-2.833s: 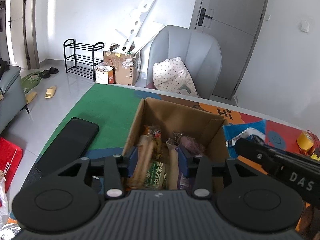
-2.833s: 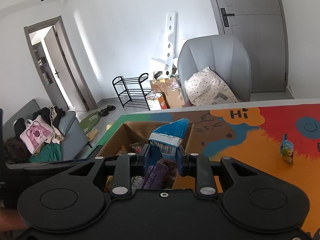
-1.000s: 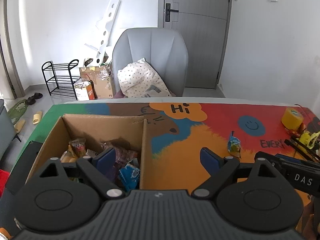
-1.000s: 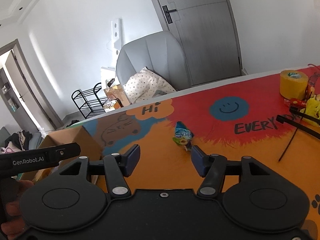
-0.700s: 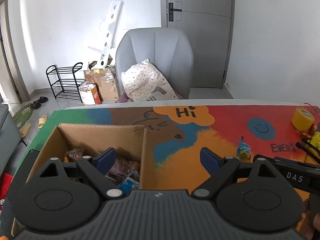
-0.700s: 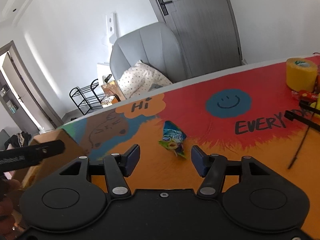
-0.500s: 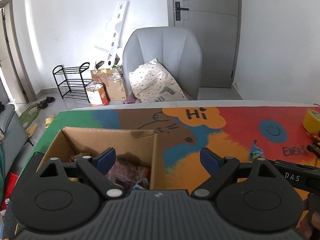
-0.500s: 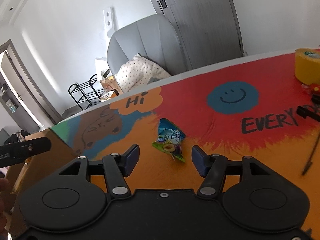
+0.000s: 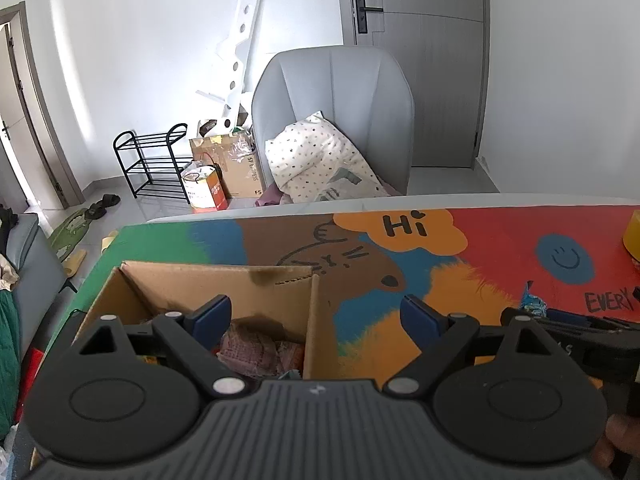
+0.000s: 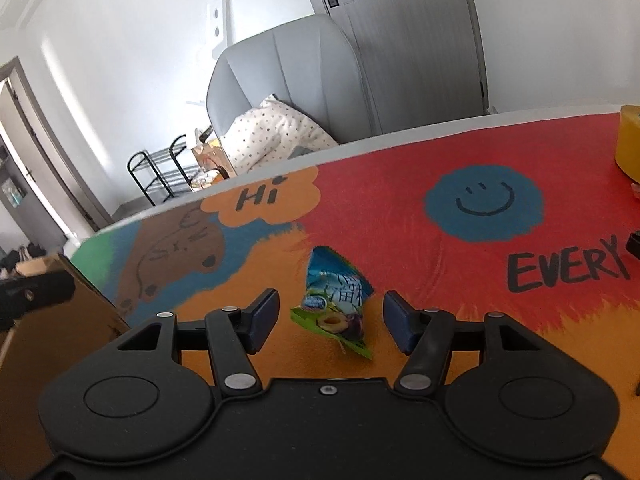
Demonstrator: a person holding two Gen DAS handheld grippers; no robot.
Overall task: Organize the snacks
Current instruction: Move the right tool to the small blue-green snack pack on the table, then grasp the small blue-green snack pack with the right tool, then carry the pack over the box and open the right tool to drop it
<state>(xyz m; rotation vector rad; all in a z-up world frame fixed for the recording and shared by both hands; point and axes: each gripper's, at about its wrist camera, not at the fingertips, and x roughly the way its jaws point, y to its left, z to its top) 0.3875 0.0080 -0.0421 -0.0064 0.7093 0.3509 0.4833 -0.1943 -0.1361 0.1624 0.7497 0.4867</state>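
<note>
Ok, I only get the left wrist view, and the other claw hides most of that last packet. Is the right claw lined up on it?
Observer: Yes. The right wrist view shows the snack packet lying between the fingers of the right claw, whose jaws have just been closing.
Operator: Gripped yet?
Observer: No. There's a gap on each side, and neither pad touches it.
Operator: How does it lie?
Observer: Flat on the orange patch of the mat, with its green end nearest the claw.

A grey armchair (image 9: 336, 120) stands before white walls, beside a grey door (image 9: 416, 40).
</note>
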